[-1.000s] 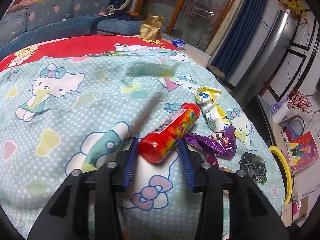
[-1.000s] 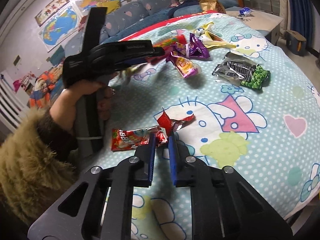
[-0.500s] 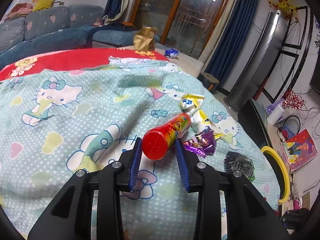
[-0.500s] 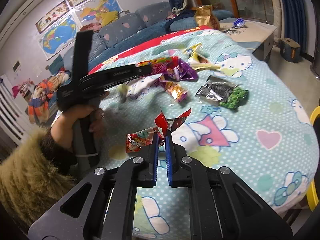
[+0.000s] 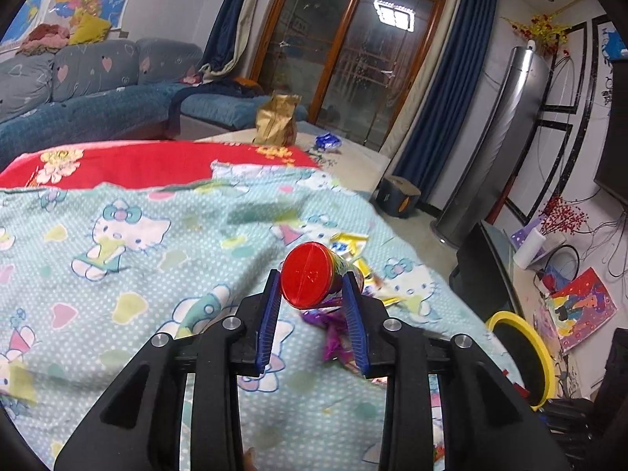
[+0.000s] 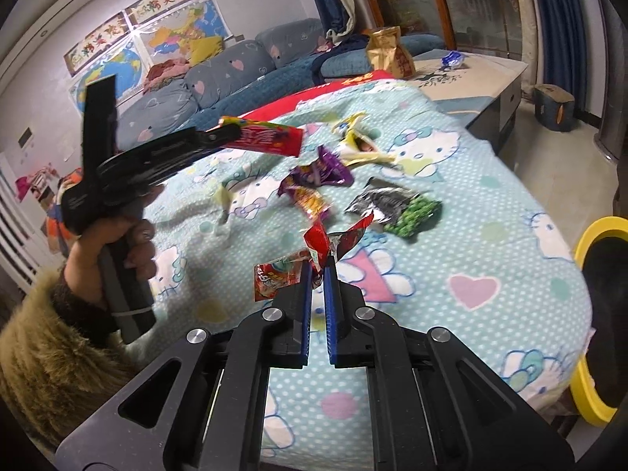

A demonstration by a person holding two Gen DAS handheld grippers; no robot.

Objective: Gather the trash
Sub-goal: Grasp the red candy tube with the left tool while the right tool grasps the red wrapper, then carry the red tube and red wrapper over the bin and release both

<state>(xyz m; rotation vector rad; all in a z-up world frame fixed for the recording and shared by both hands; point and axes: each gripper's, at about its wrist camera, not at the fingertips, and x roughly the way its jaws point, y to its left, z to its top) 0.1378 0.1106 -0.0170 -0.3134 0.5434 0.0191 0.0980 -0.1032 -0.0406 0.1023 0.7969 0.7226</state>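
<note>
My left gripper (image 5: 312, 279) is shut on a red candy tube (image 5: 308, 276), held clear of the cartoon-print blanket (image 5: 117, 235) with its red cap facing the camera. In the right wrist view a hand holds that left gripper (image 6: 231, 133) high at the left, and the tube (image 6: 267, 137) sticks out to the right. My right gripper (image 6: 320, 265) is shut on a crumpled red wrapper (image 6: 274, 278), which hangs just above the blanket. Loose on the blanket lie a purple wrapper (image 6: 318, 172), a yellow wrapper (image 6: 361, 145) and a black-and-green packet (image 6: 396, 208).
A yellow-rimmed bin (image 6: 588, 243) stands past the blanket's right edge, and its rim (image 5: 526, 353) shows low right in the left wrist view. A gold bag (image 6: 388, 55) stands on a low table beyond the blanket. A blue sofa (image 5: 98, 94) runs along the far wall.
Both grippers have risen. The left one closed on the candy tube and lifted it off the blanket. The right one pinched the red wrapper and raised it.
</note>
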